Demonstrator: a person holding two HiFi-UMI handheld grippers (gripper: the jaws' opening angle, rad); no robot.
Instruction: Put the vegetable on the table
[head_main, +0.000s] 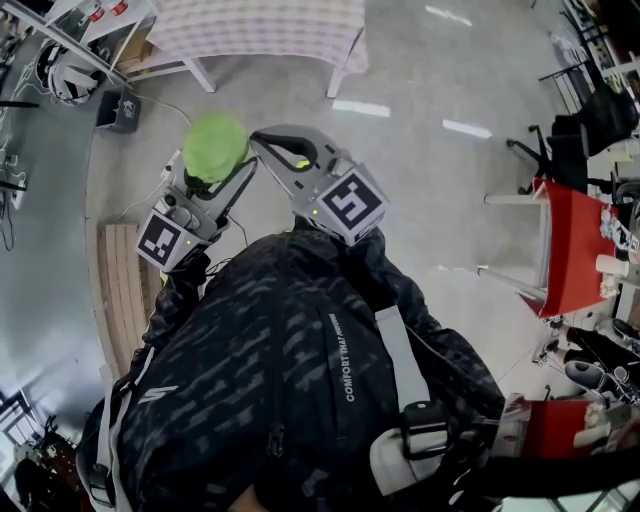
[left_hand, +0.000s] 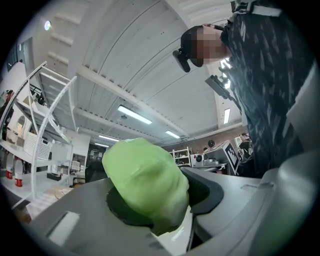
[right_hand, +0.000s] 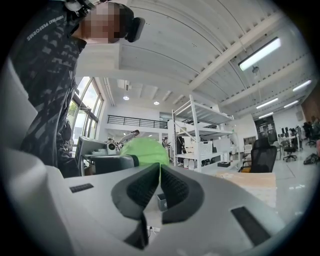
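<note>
A round, light green vegetable (head_main: 214, 145) is clamped between the jaws of my left gripper (head_main: 222, 172), held up in front of the person's chest and well above the floor. In the left gripper view the vegetable (left_hand: 145, 182) fills the gap of the left gripper (left_hand: 150, 206), with both dark pads (left_hand: 206, 192) pressing on it. My right gripper (head_main: 262, 138) sits just to the right of it, its tips close to the vegetable; its jaws are shut with nothing between them. In the right gripper view the right gripper (right_hand: 160, 182) points past the vegetable (right_hand: 145, 151).
A table with a checked cloth (head_main: 260, 30) stands ahead at the top of the head view. A wooden slatted bench (head_main: 120, 290) lies at the left, red furniture (head_main: 570, 250) at the right. The person's dark jacket (head_main: 300, 380) fills the lower part of the view.
</note>
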